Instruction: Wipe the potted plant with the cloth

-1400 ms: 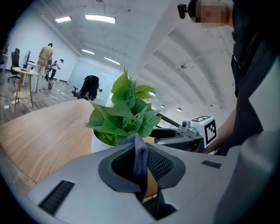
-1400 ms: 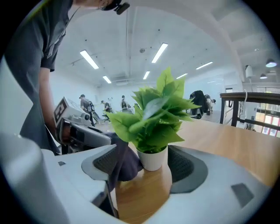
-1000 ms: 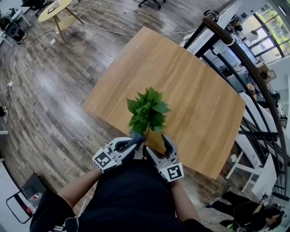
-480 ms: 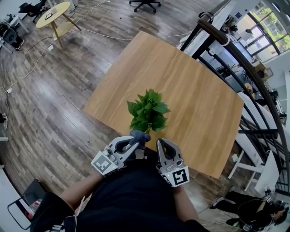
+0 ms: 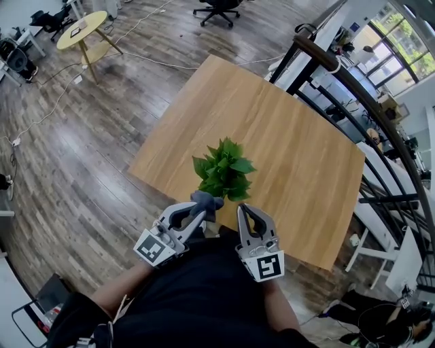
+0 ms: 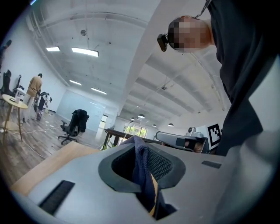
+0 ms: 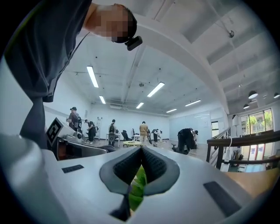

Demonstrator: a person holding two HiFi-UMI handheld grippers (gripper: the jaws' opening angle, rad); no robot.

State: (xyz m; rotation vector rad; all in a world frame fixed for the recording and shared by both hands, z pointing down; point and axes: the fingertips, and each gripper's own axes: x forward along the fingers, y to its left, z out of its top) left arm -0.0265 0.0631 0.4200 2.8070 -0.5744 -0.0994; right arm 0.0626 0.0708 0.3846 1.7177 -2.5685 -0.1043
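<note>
Left gripper (image 5: 201, 212) is clenched on the cloth (image 5: 206, 199). The left gripper view shows the dark blue fabric pinched between the pads, bunching up past the tips and hanging down in the gap behind them. Right gripper (image 5: 242, 209) is closed, with its pads meeting at the tips in the right gripper view. A green leaf (image 7: 138, 186) shows in the slot just behind the tips, and I can't tell if it's actually pinched or only seen through the gap. Both grippers are at the near edge of the wooden table (image 5: 285, 136), side by side and slightly apart, both pointing away from the person towards the plant. The potted plant (image 5: 224, 170) sits on the table close to that near edge, just beyond both sets of tips. The cloth is up against its lower near-left leaves, and the right gripper's tips are at its lower near-right leaves. The pot itself is mostly hidden under the foliage and the grippers. The rest of the tabletop runs far and right. A dark railing (image 5: 353, 81) runs along the right side. A round yellow table (image 5: 81, 24) and an office chair (image 5: 217, 8) are well off on the wood floor at the far side.
</note>
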